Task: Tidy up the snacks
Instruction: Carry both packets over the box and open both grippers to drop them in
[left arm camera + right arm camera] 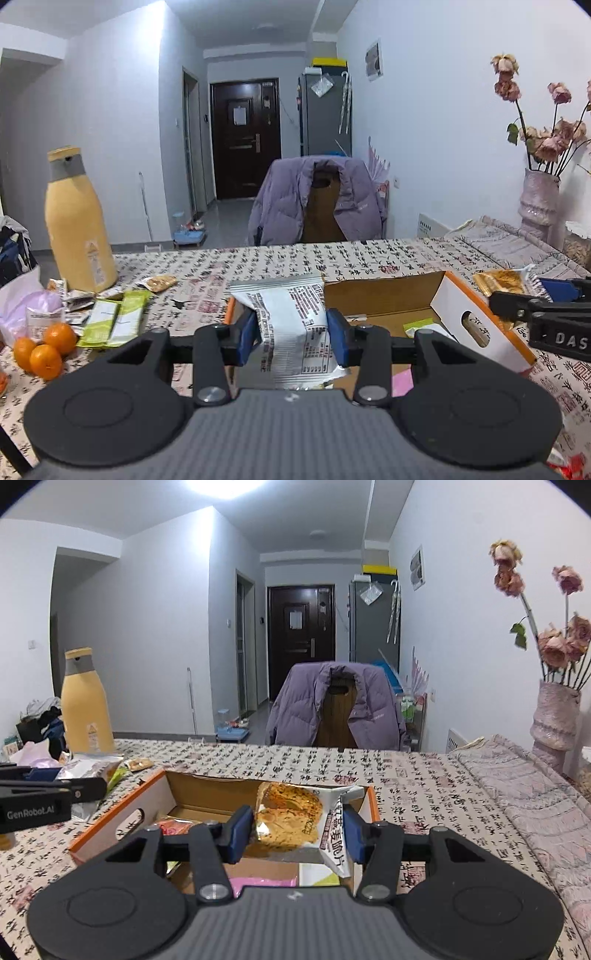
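My left gripper is shut on a silver-white snack packet with its printed back showing, held above the left end of an open cardboard box with orange-edged white walls. My right gripper is shut on a snack packet picturing golden crisps, held over the same box. Pink, yellow-green and orange packets lie on the box floor. The right gripper also shows at the right edge of the left wrist view, and the left gripper at the left edge of the right wrist view.
A tall yellow bottle stands at the back left of the patterned tablecloth. Green packets, small wrappers and three oranges lie near it. A vase of dried roses stands at the right. A chair draped with a purple jacket faces the table's far side.
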The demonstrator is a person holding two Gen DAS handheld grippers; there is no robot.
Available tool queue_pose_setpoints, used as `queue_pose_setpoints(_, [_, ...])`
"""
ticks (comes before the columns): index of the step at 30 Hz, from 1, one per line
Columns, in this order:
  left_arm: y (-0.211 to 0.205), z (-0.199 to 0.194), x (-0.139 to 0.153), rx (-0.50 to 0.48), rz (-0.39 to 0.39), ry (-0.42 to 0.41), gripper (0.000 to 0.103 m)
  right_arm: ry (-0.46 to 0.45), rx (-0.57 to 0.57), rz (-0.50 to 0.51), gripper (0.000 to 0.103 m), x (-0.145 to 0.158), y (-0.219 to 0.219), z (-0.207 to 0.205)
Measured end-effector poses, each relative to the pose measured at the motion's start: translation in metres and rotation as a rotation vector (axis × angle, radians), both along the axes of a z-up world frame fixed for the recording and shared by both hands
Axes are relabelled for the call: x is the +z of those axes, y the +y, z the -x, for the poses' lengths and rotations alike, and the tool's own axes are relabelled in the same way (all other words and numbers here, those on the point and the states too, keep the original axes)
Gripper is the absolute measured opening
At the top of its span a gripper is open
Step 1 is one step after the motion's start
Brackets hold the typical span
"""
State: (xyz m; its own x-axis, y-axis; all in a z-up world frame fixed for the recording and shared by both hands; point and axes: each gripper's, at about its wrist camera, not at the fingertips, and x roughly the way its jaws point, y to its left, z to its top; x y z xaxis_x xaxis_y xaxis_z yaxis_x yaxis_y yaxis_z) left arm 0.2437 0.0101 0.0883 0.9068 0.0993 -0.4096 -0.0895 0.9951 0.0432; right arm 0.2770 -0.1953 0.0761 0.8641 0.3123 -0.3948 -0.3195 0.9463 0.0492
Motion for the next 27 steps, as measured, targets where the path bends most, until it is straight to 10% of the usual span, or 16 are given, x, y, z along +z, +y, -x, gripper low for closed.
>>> queue_pose_setpoints(15, [-0.001, -0.069, -0.054, 0.023, 0.018, 0.173, 0.043, 0.268, 0.000, 0.108, 0.060, -0.046, 0.027, -0.078])
queue_pose_setpoints(20, [0.006, -0.059, -0.053, 0.034, 0.040, 0.129, 0.094, 0.279, -0.009, 0.109, 0.086, -0.049, 0.022, -0.074])
queue_pose_setpoints(27, [0.013, -0.033, -0.039, 0.054, 0.060, 0.038, 0.103, 0.228, -0.012, 0.074, 0.103, -0.040, 0.007, -0.054])
